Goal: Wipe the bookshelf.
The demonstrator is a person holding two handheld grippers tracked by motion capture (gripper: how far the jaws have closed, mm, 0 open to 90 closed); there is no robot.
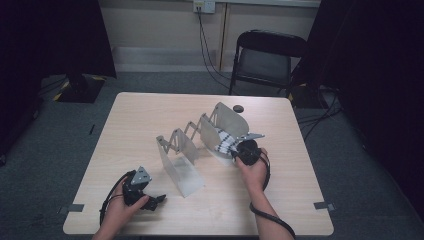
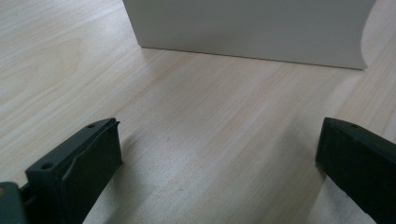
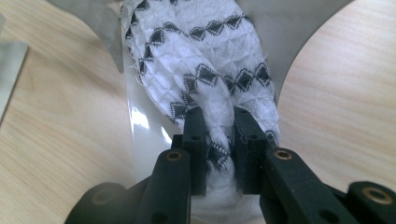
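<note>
A folding metal rack [image 1: 200,140] runs across the middle of the table [image 1: 150,110], from its near panel toward the far right end; a small dark disc [image 1: 238,108] lies near the far edge. A white cloth with black diamonds [image 3: 210,70] lies in the rack's far right section, between curved metal plates. The right gripper [image 3: 218,140] is clenched on a bunched fold of that cloth. Near the front left corner, the left gripper [image 2: 219,154] rests on the wood, jaws spread wide and empty, facing the rack's near panel.
</note>
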